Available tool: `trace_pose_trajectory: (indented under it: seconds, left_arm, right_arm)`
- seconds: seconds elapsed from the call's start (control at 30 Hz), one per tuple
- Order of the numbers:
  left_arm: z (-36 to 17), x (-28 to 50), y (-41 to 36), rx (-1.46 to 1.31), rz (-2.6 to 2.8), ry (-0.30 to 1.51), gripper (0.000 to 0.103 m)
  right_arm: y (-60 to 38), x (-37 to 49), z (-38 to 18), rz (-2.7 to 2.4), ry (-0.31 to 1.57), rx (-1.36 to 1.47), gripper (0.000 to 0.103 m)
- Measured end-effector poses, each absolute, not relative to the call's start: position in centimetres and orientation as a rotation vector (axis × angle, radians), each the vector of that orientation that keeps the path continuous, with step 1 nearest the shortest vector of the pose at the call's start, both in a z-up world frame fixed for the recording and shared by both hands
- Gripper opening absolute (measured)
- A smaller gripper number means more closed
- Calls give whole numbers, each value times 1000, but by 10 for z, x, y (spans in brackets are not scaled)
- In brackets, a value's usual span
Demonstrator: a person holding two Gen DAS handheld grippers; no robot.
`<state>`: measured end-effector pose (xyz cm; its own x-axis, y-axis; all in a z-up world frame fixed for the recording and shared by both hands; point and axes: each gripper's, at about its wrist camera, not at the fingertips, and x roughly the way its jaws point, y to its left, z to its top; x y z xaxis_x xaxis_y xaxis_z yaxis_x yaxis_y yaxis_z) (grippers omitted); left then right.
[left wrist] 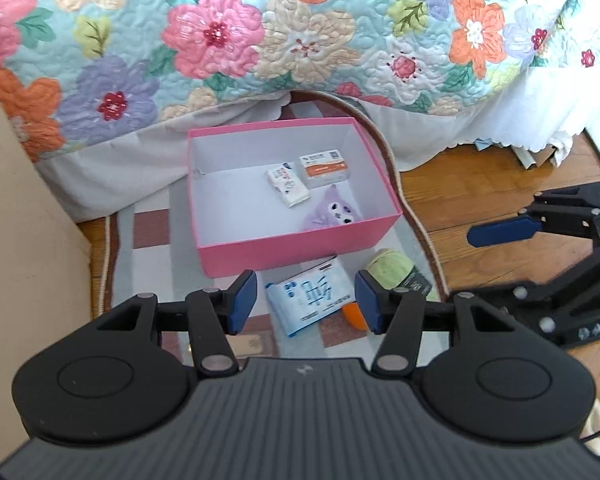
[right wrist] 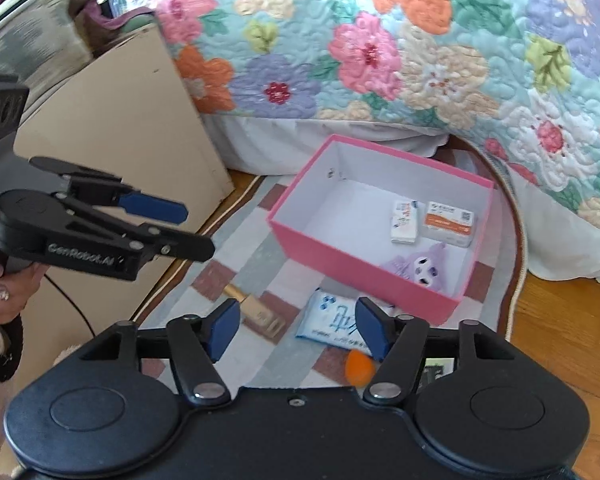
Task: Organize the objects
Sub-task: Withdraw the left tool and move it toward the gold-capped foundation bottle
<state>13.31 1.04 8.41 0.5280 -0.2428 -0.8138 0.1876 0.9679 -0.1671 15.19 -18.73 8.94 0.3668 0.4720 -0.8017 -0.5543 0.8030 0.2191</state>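
Note:
A pink box (left wrist: 284, 250) with a white inside stands on the rug by the bed. In it lie a small white pack (left wrist: 287, 185), an orange-labelled box (left wrist: 323, 168) and a purple plush (left wrist: 332, 212). In front of the box on the rug are a blue-and-white tissue pack (left wrist: 310, 294), an orange ball (left wrist: 354, 314) and a green roll (left wrist: 392, 270). A gold item (right wrist: 256, 312) lies left of the tissue pack (right wrist: 332, 322). My left gripper (left wrist: 306, 300) hangs open and empty above the pack. My right gripper (right wrist: 298, 328) is open and empty too, beside the left gripper (right wrist: 196, 230).
A bed with a floral quilt (left wrist: 300, 40) rises behind the box. A beige panel (right wrist: 132, 128) stands to the left. Wood floor (left wrist: 480, 184) lies right of the rug's corded edge (left wrist: 420, 232). A person's hand (right wrist: 0, 292) holds the left gripper, with a black cable beside it.

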Motion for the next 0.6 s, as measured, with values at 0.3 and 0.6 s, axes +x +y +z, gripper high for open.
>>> trace_pose_trajectory:
  seconds: [0.3, 0.6]
  left_arm:
    - [59, 112, 41, -152, -282, 990, 55]
    - [27, 113, 55, -172, -250, 962, 56]
  right_arm:
    - [-155, 125, 75, 774, 1030, -145, 77]
    - [-120, 112, 46, 799, 953, -299, 78]
